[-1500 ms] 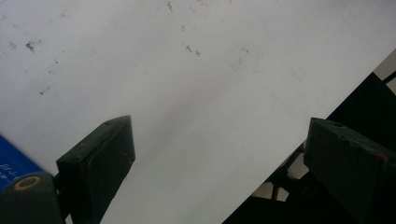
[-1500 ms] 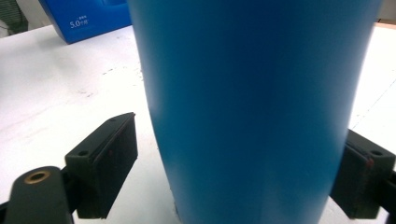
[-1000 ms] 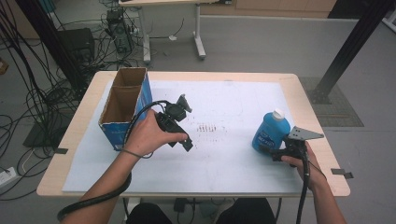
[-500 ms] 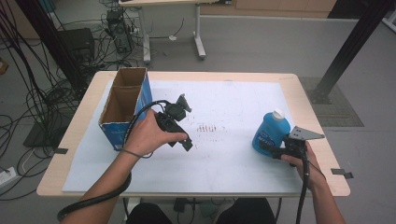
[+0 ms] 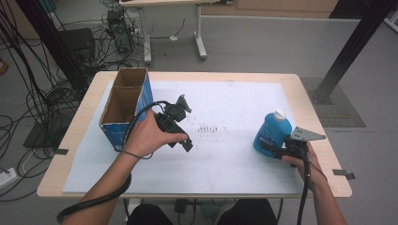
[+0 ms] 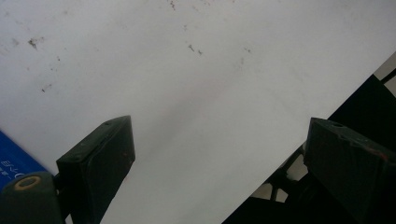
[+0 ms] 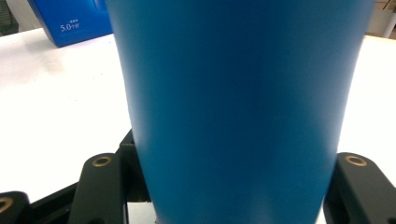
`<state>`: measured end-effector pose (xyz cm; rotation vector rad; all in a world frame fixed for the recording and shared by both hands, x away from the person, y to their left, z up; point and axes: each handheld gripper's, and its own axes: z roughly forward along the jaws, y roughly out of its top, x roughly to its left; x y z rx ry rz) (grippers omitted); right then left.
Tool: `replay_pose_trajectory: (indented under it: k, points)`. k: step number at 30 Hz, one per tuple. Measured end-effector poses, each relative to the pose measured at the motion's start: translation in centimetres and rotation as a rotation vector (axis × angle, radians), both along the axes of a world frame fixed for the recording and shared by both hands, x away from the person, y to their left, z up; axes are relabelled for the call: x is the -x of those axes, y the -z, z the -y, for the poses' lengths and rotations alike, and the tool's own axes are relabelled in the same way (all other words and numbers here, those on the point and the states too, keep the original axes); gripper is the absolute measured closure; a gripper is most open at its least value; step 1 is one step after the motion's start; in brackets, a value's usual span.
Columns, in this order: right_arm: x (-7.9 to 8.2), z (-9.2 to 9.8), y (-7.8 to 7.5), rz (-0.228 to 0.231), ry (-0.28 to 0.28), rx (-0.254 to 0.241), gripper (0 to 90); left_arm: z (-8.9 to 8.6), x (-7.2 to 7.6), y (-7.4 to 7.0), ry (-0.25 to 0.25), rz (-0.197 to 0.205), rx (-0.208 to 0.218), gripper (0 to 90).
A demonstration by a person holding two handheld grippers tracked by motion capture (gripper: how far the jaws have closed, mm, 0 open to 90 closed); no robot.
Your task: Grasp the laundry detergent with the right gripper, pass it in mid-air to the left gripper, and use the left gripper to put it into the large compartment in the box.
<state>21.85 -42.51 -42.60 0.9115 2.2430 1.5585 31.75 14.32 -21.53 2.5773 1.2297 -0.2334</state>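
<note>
- Right gripper point(image 5: 272, 149): its fingers have just been closing and now clamp the lower body of the blue bottle point(image 5: 271, 132), as the right gripper view confirms.
- Blue bottle: upright, white-capped, standing on the white sheet point(image 5: 225, 117) at the right side of the table point(image 5: 70, 136); not yet lifted.
- Left gripper point(image 5: 187, 143): fingers spread wide, holding nothing, poised over the sheet.
- Cardboard box point(image 5: 126, 107): open-topped, near the left edge.
- Progress: grasp likely secured; carrying and placing, probably into the box, remain.
</note>
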Motion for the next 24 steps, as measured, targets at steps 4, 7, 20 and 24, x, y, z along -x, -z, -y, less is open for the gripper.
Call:
replay_pose_trajectory:
  k: [4,7,20,24]
  points:
    - [0.15,-0.02,0.12,0.01,0.002,0.001,39.3,0.01,0.02,0.02,-0.003,0.0,-0.001,9.2]
    - [0.25,-0.03,0.24,0.014,0.005,-0.002,39.3,0.04,0.05,0.07,-0.002,0.0,0.0,9.2]
    - [0.23,-0.01,0.26,0.017,0.002,-0.001,39.5,0.18,0.1,0.05,0.002,0.001,0.0,9.2]
    - [0.21,0.02,0.29,0.013,0.003,-0.006,39.5,0.21,0.06,0.08,0.001,0.001,0.001,9.2]
